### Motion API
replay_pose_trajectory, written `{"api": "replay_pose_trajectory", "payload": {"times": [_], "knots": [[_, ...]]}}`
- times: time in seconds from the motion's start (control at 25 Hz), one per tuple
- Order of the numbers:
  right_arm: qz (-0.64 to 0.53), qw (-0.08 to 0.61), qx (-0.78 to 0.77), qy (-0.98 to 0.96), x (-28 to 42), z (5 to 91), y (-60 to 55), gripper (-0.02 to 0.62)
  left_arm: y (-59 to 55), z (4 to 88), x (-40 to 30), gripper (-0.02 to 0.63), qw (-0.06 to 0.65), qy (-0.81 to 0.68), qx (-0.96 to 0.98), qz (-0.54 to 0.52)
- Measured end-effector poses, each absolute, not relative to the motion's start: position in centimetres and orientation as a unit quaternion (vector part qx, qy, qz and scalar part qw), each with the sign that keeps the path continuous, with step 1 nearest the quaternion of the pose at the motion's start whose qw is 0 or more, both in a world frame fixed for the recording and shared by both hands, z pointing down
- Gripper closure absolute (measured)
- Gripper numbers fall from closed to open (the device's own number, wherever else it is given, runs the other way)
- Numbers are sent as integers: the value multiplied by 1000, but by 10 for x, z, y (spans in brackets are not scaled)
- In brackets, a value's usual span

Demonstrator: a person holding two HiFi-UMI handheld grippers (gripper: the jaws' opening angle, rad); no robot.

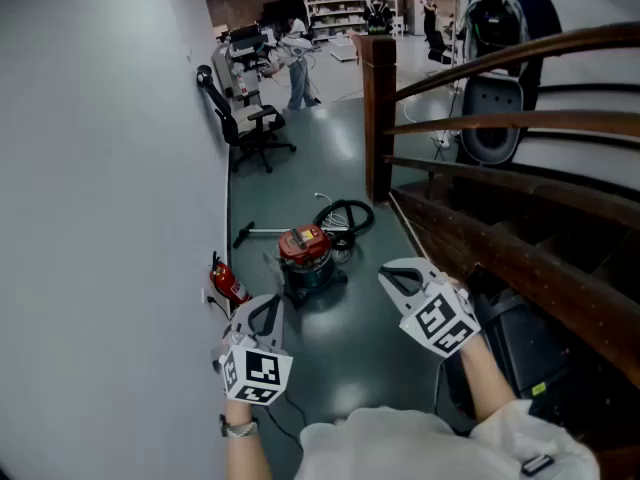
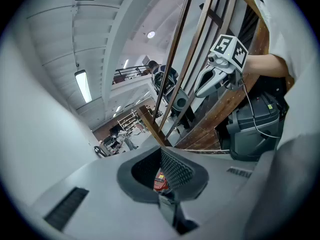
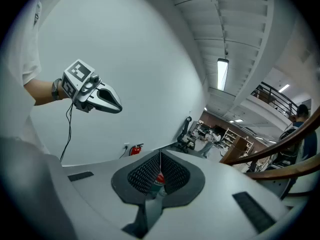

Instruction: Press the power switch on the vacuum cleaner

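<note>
Though aimed slightly downward toward the vacuum cleaner (image 1: 305,253), held well short of it, at the near edge of the scene. Pinched fully together at the left tool (image 1: 266,303), nothing between the pads; likewise closed and empty at the right tool (image 1: 395,276). Farther off on the dark floor (image 1: 345,353), red top up, between the white wall (image 1: 100,218) at left and the wooden stair rail (image 1: 500,123) at right, with the black hose (image 1: 345,216) coiled just beyond. Against the wall at left, a red fire extinguisher (image 1: 228,283).
</note>
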State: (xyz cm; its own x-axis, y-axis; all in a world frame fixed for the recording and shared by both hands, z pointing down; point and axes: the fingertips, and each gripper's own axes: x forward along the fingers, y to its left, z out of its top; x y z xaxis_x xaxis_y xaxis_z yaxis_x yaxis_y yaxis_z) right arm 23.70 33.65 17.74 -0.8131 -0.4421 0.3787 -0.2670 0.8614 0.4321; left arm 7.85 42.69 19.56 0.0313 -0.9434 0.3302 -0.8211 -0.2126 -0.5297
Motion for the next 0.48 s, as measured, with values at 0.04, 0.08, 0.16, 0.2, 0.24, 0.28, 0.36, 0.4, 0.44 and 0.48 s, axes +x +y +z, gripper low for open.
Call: {"api": "replay_pose_trajectory", "payload": {"times": [0.04, 0.08, 0.16, 0.2, 0.24, 0.28, 0.36, 0.4, 0.44, 0.48], "knots": [[-181, 238, 190, -935, 236, 178, 337, 566, 427, 196, 78, 607, 97, 620, -712, -317], [-181, 237, 191, -935, 236, 178, 337, 566, 426, 196, 77, 607, 97, 619, -712, -317], [-179, 231, 192, -937, 233, 177, 337, 566, 425, 196, 77, 607, 98, 618, -712, -318], [-179, 228, 193, -937, 233, 176, 337, 566, 425, 196, 77, 607, 98, 618, -712, -318], [-180, 228, 192, -937, 232, 176, 337, 566, 425, 196, 77, 607, 99, 617, -712, -319], [-181, 229, 191, -937, 232, 176, 337, 566, 425, 195, 78, 607, 99, 617, -713, -319], [-182, 225, 192, -938, 232, 173, 337, 566, 425, 194, 79, 607, 99, 616, -713, -320], [-181, 219, 194, -939, 231, 171, 337, 566, 425, 194, 79, 607, 99, 616, -713, -320], [-179, 212, 197, -940, 230, 168, 336, 566, 424, 194, 79, 607, 99, 615, -713, -321], [-177, 206, 200, -942, 229, 166, 336, 566, 425, 194, 78, 607, 98, 614, -714, -321]]}}
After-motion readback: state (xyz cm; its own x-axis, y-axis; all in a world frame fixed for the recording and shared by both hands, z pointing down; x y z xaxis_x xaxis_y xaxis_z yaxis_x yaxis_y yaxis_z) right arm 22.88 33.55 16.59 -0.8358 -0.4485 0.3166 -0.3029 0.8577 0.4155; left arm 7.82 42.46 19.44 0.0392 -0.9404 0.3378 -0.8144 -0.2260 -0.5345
